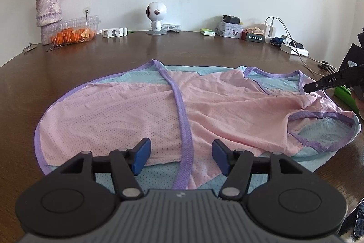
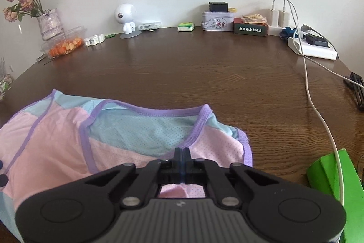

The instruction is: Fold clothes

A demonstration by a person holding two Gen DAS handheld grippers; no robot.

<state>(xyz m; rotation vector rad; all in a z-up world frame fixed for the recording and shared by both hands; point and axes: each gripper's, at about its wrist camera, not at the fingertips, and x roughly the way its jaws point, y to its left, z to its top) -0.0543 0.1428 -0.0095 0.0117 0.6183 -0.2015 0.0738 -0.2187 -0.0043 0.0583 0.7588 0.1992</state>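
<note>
A mesh top [image 1: 136, 111] in pink and light blue with purple trim lies flat on the brown table [image 1: 182, 49]. My left gripper [image 1: 181, 156] hangs open just over its near hem, with the purple band running between the blue pads [image 1: 142, 155] and no contact. At the right, my right gripper [image 1: 307, 88] meets the cloth by the neckline, and wrinkles fan out from its tip. In the right wrist view the top [image 2: 56, 140] fills the lower left. There the right gripper [image 2: 182, 150] has its jaws pressed together on the purple neckline trim.
Along the wall stand a vase of dried roses [image 1: 49, 13], a clear box of orange fruit [image 1: 72, 31], a white robot figure [image 1: 156, 15], a tin [image 1: 228, 30] and chargers on a power strip [image 2: 311, 49]. A white cable [image 2: 318, 111] trails toward a green object [image 2: 336, 186].
</note>
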